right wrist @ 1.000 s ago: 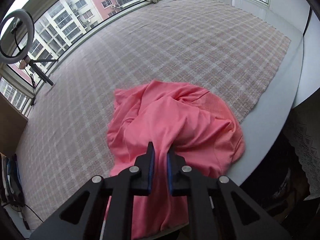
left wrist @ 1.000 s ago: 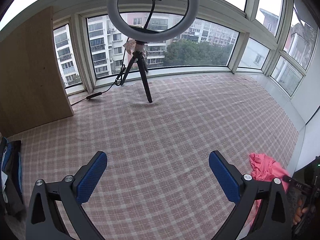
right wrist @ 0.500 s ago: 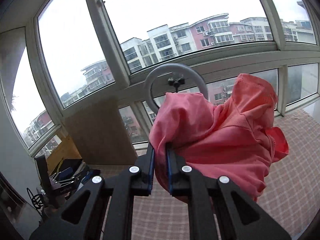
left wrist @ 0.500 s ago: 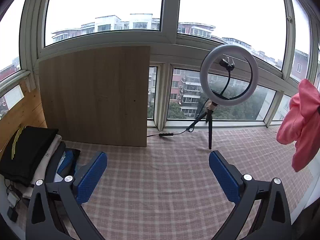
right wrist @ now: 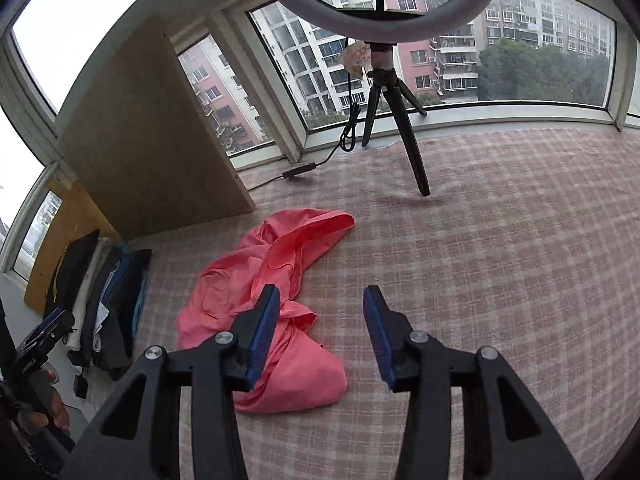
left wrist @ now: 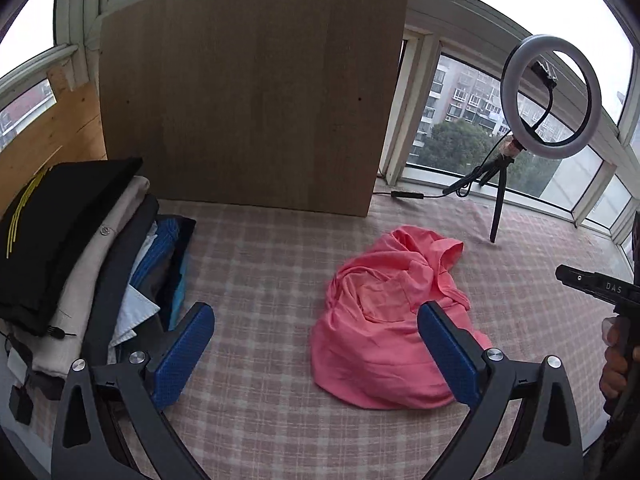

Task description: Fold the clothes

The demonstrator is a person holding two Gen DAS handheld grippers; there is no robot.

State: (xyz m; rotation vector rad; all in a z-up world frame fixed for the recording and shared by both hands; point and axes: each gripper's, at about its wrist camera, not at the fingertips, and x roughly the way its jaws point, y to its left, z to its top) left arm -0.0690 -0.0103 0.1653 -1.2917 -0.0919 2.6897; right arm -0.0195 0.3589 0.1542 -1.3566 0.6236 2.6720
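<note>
Two hand-held grippers, left [left wrist: 316,354] and right [right wrist: 318,334], hover wide open and empty over the crumpled coral-pink knit garment [left wrist: 384,320], now dropped on the pink-checked cloth-covered counter [left wrist: 256,264] for spreading, whereas half a second earlier the right one held it aloft, clamped.

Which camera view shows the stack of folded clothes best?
The left wrist view: the stack of folded dark, beige and blue clothes fills its left side, near enough to tell separate layers. In the right wrist view the same stack is small and far left, seen obliquely, with layers harder to separate.
</note>
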